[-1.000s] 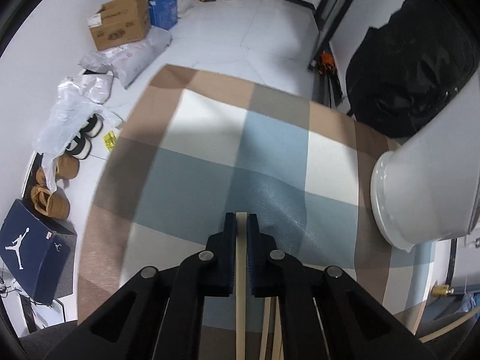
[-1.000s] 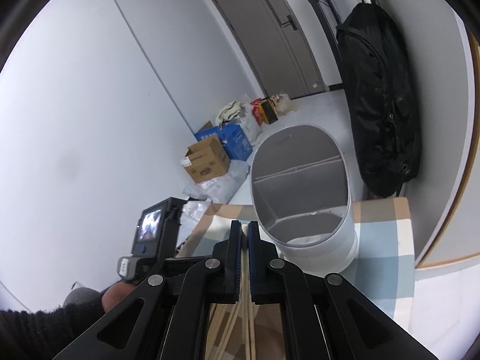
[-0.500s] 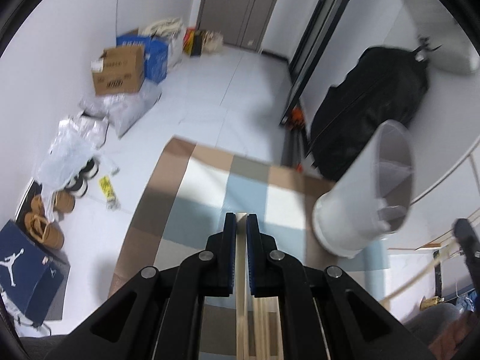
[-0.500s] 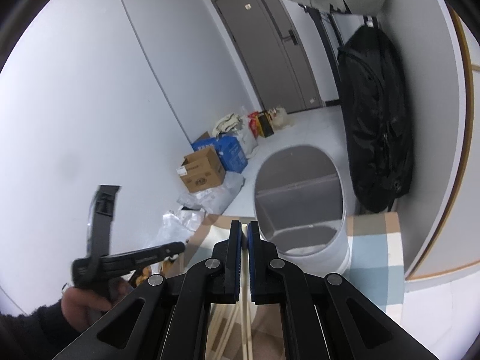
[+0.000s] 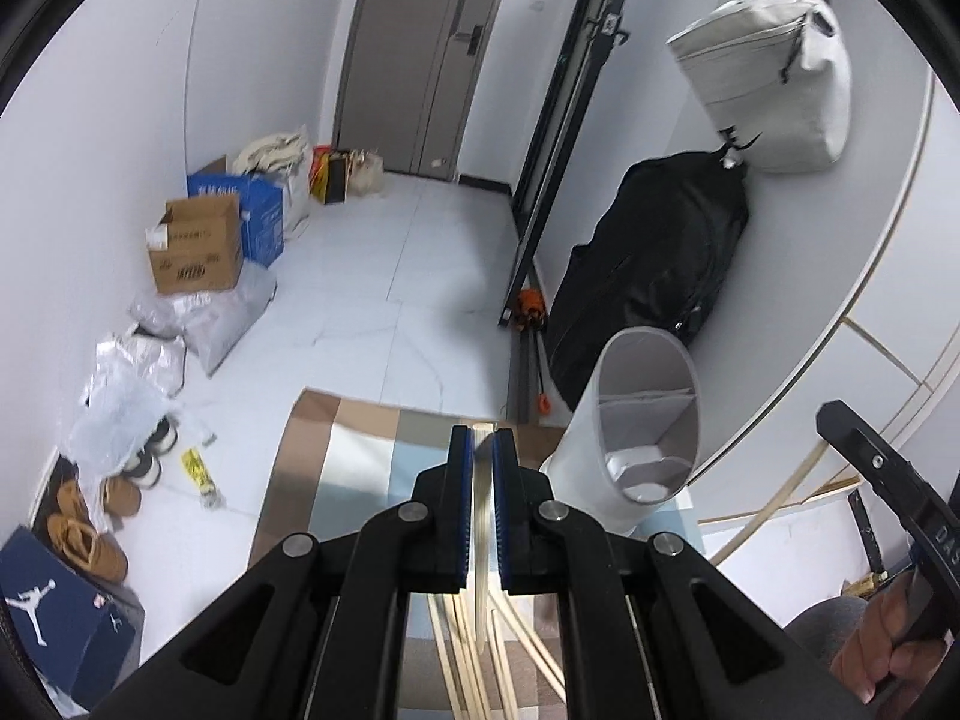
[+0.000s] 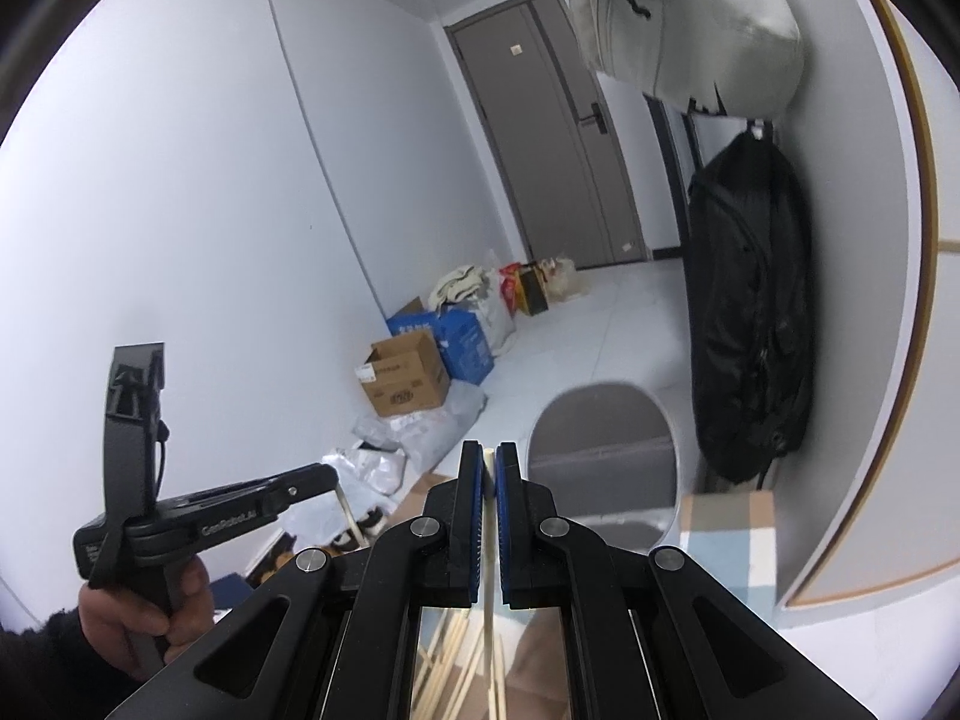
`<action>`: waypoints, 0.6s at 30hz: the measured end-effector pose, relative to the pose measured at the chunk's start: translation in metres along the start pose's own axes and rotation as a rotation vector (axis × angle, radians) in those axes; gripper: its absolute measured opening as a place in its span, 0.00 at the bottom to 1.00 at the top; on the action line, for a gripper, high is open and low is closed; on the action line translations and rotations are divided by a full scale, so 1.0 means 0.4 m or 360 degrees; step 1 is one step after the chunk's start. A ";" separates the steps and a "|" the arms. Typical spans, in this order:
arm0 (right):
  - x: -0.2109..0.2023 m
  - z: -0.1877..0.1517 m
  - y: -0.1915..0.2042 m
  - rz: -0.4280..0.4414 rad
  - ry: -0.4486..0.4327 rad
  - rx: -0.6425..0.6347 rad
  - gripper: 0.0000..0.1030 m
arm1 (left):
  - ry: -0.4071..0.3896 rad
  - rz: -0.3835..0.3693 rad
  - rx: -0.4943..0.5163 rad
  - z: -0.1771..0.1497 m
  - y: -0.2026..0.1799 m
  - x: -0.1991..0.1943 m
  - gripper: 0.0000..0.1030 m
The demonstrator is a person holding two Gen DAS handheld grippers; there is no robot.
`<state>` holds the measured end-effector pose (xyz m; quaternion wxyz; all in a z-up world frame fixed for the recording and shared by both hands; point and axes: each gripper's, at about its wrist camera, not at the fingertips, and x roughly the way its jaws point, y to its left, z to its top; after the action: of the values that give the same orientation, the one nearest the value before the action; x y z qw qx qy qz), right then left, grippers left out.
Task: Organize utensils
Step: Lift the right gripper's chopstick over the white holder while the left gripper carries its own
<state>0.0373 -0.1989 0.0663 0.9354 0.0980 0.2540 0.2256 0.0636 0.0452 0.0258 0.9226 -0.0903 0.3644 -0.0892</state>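
Note:
My left gripper (image 5: 481, 441) is shut on a pale wooden chopstick (image 5: 482, 516), held high above the checked cloth (image 5: 354, 468). My right gripper (image 6: 489, 457) is shut on another chopstick (image 6: 489, 564). The white divided utensil holder (image 5: 645, 432) stands on the cloth, right of the left gripper; in the right wrist view it (image 6: 603, 456) lies just right of the fingertips. Several loose chopsticks (image 5: 480, 660) lie on the cloth below the grippers. The left gripper (image 6: 324, 474) shows at the left of the right wrist view with its chopstick hanging down.
A black bag (image 5: 654, 264) and a white bag (image 5: 774, 66) hang on the wall behind the holder. Cardboard boxes (image 5: 195, 246), plastic bags (image 5: 120, 396) and shoes (image 5: 90, 534) line the left wall on the floor. A grey door (image 5: 420, 54) is at the far end.
Both grippers rose and tilted up with their chopsticks. The holder has shrunk and dropped in both views, and the door and hanging bags have come into sight.

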 end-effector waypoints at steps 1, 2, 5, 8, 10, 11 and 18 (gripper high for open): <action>-0.004 0.011 -0.001 -0.0004 -0.0009 -0.0009 0.03 | -0.0014 -0.0014 0.0006 0.008 -0.007 -0.009 0.02; -0.009 0.021 -0.002 -0.0006 -0.0019 -0.0017 0.03 | -0.0028 -0.0028 0.0003 0.012 -0.012 -0.022 0.02; -0.018 0.057 -0.007 -0.0021 -0.0051 -0.0047 0.03 | -0.0073 -0.0068 0.0021 0.042 -0.032 -0.049 0.02; -0.020 0.098 -0.017 -0.0028 -0.0069 -0.0056 0.03 | -0.0119 -0.0118 0.0043 0.081 -0.062 -0.073 0.02; -0.018 0.124 -0.024 -0.0033 -0.0075 -0.0064 0.03 | -0.0162 -0.0149 0.0054 0.106 -0.083 -0.082 0.02; -0.016 0.140 -0.030 -0.0039 -0.0081 -0.0069 0.03 | -0.0179 -0.0165 0.0064 0.121 -0.094 -0.085 0.02; 0.009 0.241 -0.070 -0.0088 -0.0128 -0.0091 0.03 | -0.0276 -0.0224 0.0134 0.214 -0.170 -0.078 0.02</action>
<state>0.1006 -0.2286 0.1387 0.9531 0.0731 0.2122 0.2029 0.0933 -0.0049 0.1234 0.9450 -0.0842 0.2720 -0.1610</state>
